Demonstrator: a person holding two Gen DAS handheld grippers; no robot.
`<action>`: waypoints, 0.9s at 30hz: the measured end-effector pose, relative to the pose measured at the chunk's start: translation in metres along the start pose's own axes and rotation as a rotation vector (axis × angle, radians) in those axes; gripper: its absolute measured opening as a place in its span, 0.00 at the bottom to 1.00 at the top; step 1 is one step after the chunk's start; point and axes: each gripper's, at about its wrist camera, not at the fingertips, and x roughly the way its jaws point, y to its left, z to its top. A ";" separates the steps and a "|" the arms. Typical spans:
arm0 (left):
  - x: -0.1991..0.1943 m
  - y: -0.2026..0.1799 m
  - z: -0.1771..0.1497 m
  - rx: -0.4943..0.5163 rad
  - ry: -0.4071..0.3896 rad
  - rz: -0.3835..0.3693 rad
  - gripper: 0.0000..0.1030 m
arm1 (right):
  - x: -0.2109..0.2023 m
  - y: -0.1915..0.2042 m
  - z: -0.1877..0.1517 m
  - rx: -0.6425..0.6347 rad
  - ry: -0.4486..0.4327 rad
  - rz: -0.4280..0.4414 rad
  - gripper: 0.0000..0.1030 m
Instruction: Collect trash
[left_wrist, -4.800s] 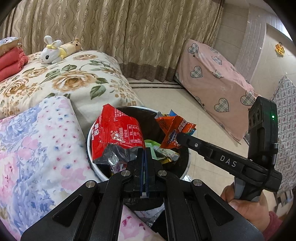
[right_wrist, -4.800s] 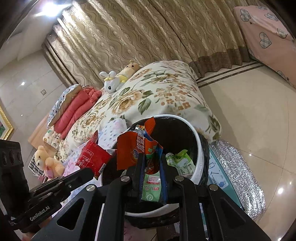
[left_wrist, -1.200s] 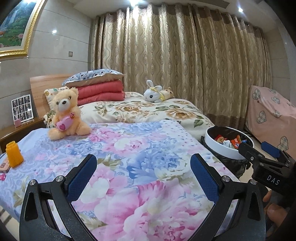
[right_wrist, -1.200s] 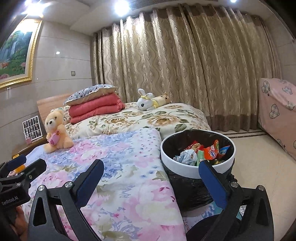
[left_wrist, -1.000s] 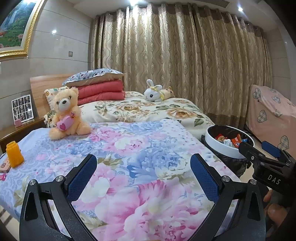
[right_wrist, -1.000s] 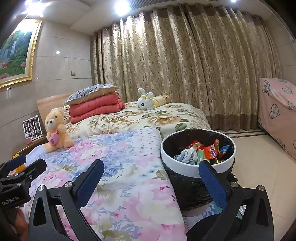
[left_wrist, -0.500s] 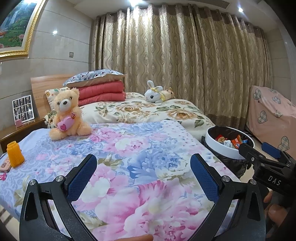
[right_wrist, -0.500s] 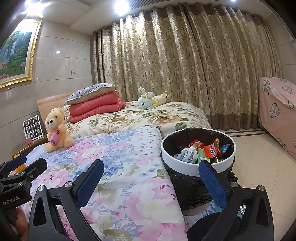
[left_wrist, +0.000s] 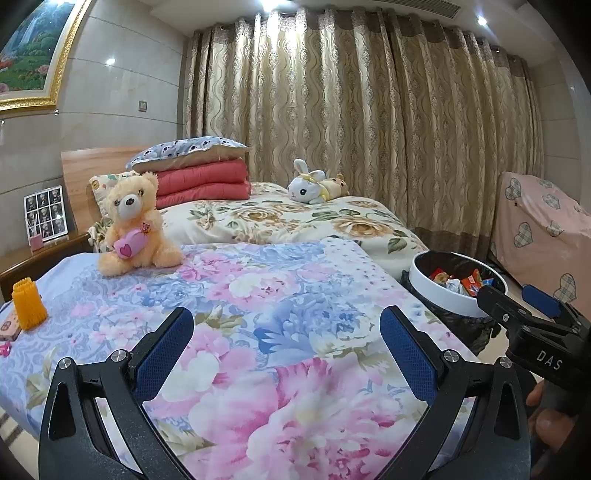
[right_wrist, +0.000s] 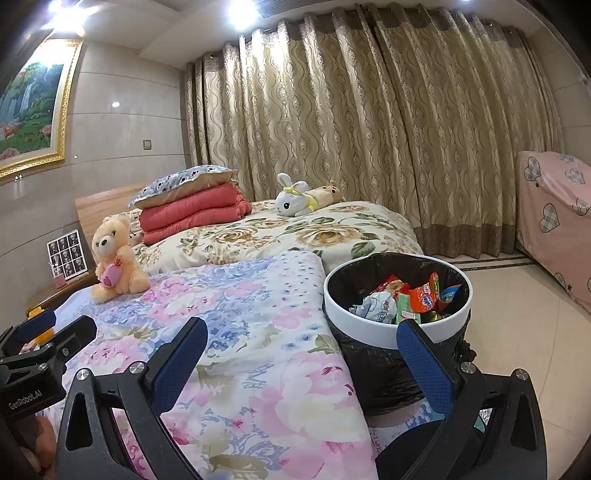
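Round white-rimmed bin w/ black liner (right_wrist: 436, 334) at bed's foot corner holds crumpled snack wrappers (right_wrist: 406, 297); lower contents hidden. Left tool (left_wrist: 286, 349) & right tool (right_wrist: 301, 356) both wide, empty.

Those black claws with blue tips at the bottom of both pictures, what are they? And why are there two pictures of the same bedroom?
They are grabbing tools, not a robot. A person holds one in each hand, and each tool has a small camera looking forward along its two fingers. So you get two pictures: one from the left gripper and one from the right gripper.

Both grippers are wide open and hold nothing. They hover over a flowery blanket on the bed. On the bed sit a teddy bear and, farther back, a white bunny toy. At the left edge there is a small orange thing; I cannot tell what it is.

Beside the bed stands a trash bin with a black bag, and snack wrappers lie inside it.
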 end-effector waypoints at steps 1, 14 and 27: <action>0.000 -0.001 0.000 0.001 0.002 -0.003 1.00 | -0.001 0.001 -0.001 -0.001 0.000 -0.001 1.00; 0.000 -0.003 -0.001 0.003 0.006 -0.007 1.00 | -0.001 0.001 0.000 -0.001 0.002 -0.001 1.00; 0.000 -0.003 -0.002 0.004 0.006 -0.009 1.00 | -0.002 0.001 0.000 0.003 0.002 0.001 1.00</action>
